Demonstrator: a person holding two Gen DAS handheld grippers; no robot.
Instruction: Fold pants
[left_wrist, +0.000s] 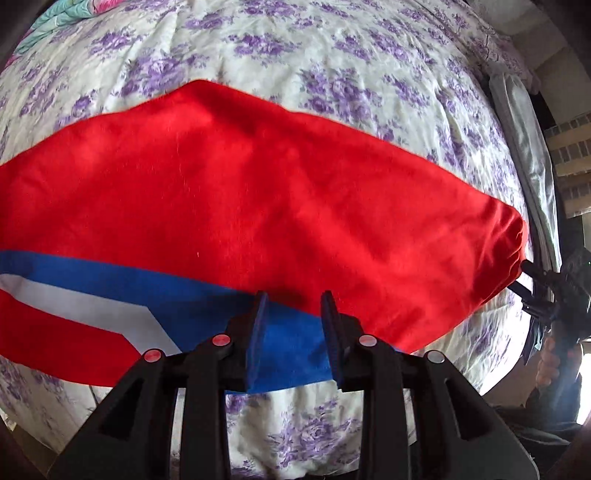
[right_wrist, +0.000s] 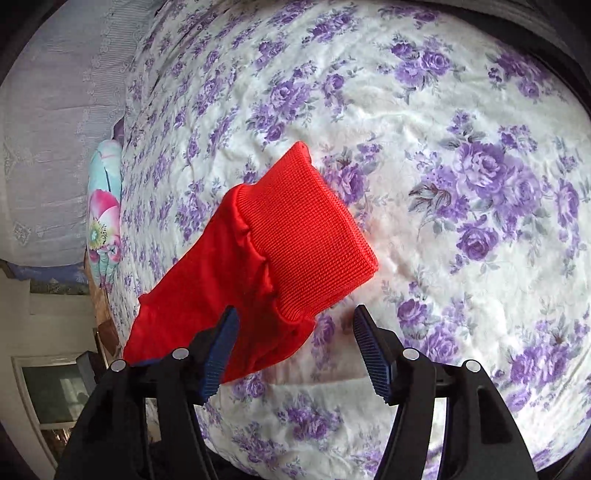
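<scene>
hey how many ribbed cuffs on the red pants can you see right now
1. The ribbed cuff lies on the floral bedspread, just ahead of the open right gripper. A second cuff may be hidden beneath it.

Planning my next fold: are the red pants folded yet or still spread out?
Spread lengthwise: the red pants lie full-length across the floral bedspread, ribbed cuff flat.

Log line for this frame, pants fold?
left gripper: open over pants | right gripper: open at ribbed cuff | pants flat on bedspread
</scene>
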